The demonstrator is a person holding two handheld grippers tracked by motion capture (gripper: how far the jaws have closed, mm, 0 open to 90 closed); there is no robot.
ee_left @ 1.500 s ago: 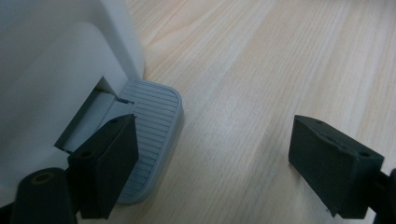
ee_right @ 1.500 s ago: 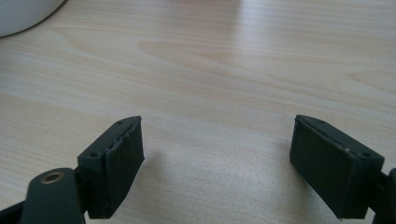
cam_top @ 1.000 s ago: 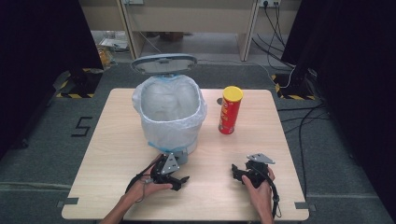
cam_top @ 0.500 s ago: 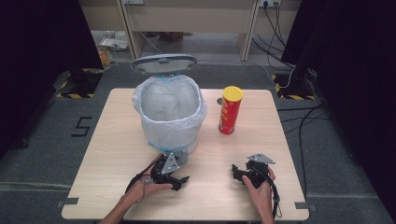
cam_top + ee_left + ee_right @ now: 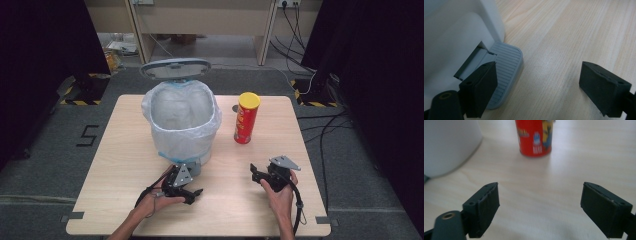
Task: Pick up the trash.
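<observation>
A white pedal bin [image 5: 182, 120] with a plastic liner stands mid-table, its grey lid [image 5: 175, 67] raised. My left gripper [image 5: 192, 189] lies at the bin's front base and is open. In the left gripper view [image 5: 539, 87] its left jaw overlaps the ribbed grey pedal [image 5: 506, 65]; I cannot tell if it presses on it. A red can with a yellow lid [image 5: 246, 120] stands right of the bin. My right gripper [image 5: 259, 175] rests near the front right, pointing toward the can [image 5: 535, 140]. Its jaws [image 5: 540, 210] have just been opening, with nothing between them.
The wooden table [image 5: 125, 150] has bare surface left of the bin and between the two grippers. The bin's white wall [image 5: 446, 145] is at the left of the right gripper view. Cables run on the floor at the right.
</observation>
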